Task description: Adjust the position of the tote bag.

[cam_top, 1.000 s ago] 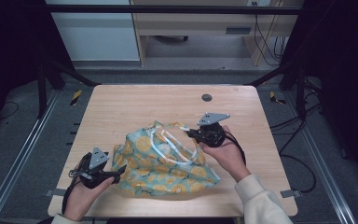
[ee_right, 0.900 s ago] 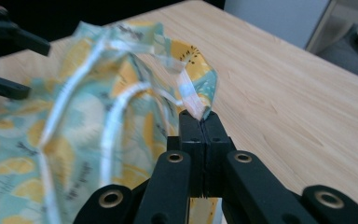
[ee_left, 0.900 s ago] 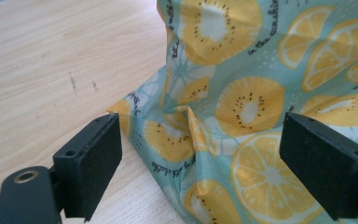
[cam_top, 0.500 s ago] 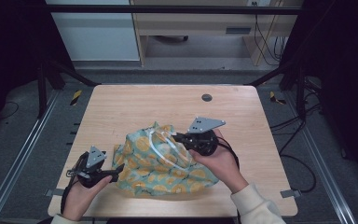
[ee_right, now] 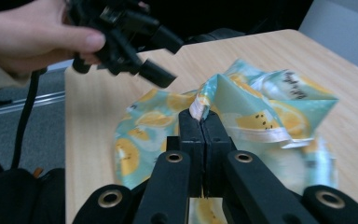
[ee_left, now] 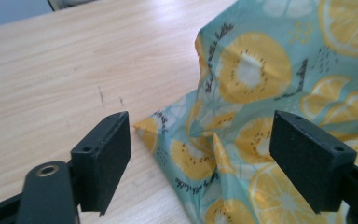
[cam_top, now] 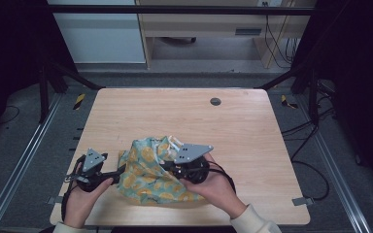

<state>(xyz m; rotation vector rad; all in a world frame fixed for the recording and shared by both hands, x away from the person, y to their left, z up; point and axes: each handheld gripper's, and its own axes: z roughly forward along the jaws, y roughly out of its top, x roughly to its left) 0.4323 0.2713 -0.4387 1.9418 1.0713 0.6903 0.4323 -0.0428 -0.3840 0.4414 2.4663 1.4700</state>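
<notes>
The scene is viewed from three cameras. The wooden table (cam_top: 252, 141) is looked down on from above the person's side, facing forward, with the floor and furniture beyond taken in from a distance. The left gripper view is taken low and close along its own jaws, aimed at the lemon-print cloth (ee_left: 270, 93). The right gripper view is likewise set close behind its jaws. The cloth and tabletop are shared by all three views.

Your bag (cam_top: 148, 170): glossy, crinkled printed plastic. Your desk (cam_top: 175, 116): smooth, matt light wood. Your fingers (ee_left: 103, 158): matt black plastic.
</notes>
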